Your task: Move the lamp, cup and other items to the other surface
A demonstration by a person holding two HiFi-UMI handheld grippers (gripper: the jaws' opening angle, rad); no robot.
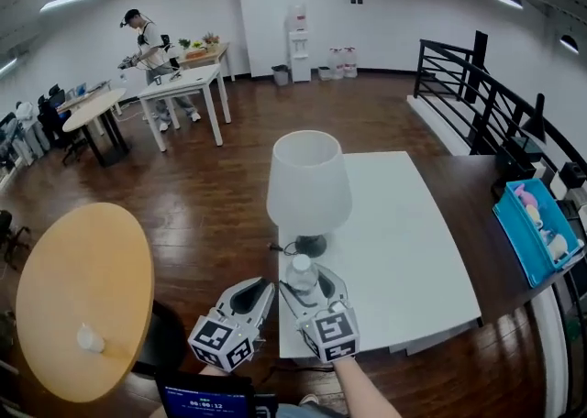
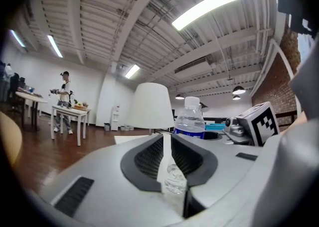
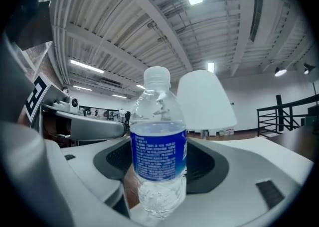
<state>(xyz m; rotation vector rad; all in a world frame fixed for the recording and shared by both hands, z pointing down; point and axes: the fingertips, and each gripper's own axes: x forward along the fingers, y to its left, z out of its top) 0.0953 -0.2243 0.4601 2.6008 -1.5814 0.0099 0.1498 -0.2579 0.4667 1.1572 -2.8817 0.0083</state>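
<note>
Jaws of the right gripper (image 1: 310, 290) are clamped on a clear bottle (image 1: 301, 274), one on either side of its blue label; it stands upright with its white cap on top. Seen from the head, the bottle sits at the near left corner of the white worktop (image 1: 413, 251). Whether its base touches the top cannot be told.

At 12 o'clock from the bottle, just beyond it, stands the lamp (image 1: 309, 185). It has a white shade and a dark foot, and it stands upright near the worktop's left edge. A thin cable lies at the foot on its 9 o'clock side.

At 9 o'clock from the right gripper, just beside it, is the left gripper (image 1: 264, 288), over the wooden floor (image 1: 211, 196). Its jaws are closed to a thin slit and hold nothing.

Farther out at 9 o'clock is a round wooden worktop (image 1: 83, 269), with a small white thing (image 1: 89, 340) near its close edge.

At 3 o'clock, well apart, a blue bin (image 1: 510, 235) of pale items rests on a dark counter.

At 11 o'clock, far across the room, a person (image 1: 147, 45) stands at a white table.
</note>
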